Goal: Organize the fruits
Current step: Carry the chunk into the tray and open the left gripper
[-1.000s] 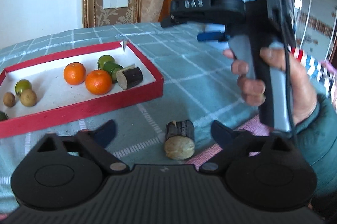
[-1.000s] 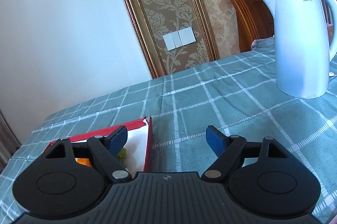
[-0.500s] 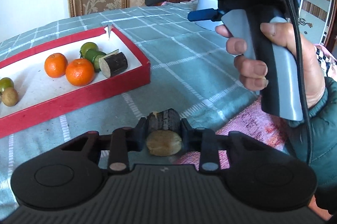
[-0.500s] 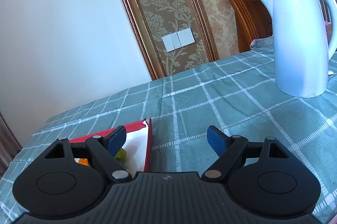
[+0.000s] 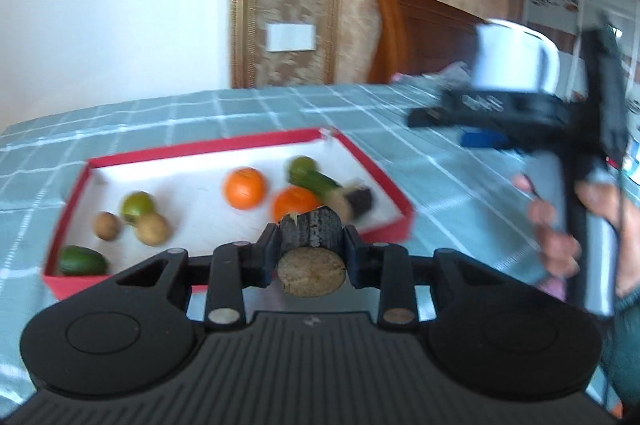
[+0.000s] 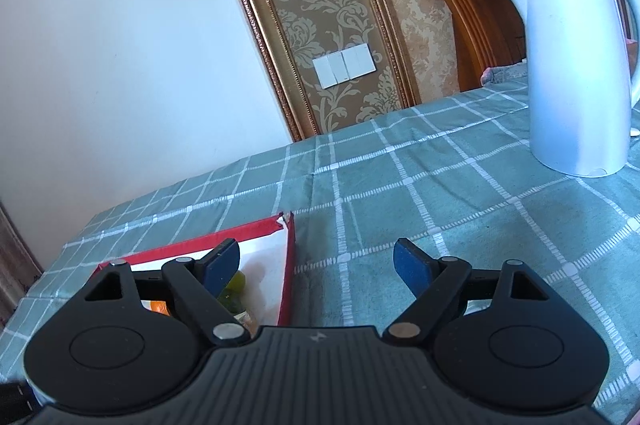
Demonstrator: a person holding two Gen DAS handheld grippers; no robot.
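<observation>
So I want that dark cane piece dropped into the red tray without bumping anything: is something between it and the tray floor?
The left gripper holds the cane piece near the tray's near wall. Just beyond sit an orange and another cane piece; white floor to their left looks open.

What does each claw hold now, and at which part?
Left claw grips the short dark-skinned sugarcane piece by its curved sides, cut end toward the camera. Right claw holds nothing.

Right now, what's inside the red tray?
In the red tray: two oranges, green fruits, two brown round fruits, a cucumber piece and a dark cane chunk. The left gripper and its held cane piece cover the near edge.
</observation>
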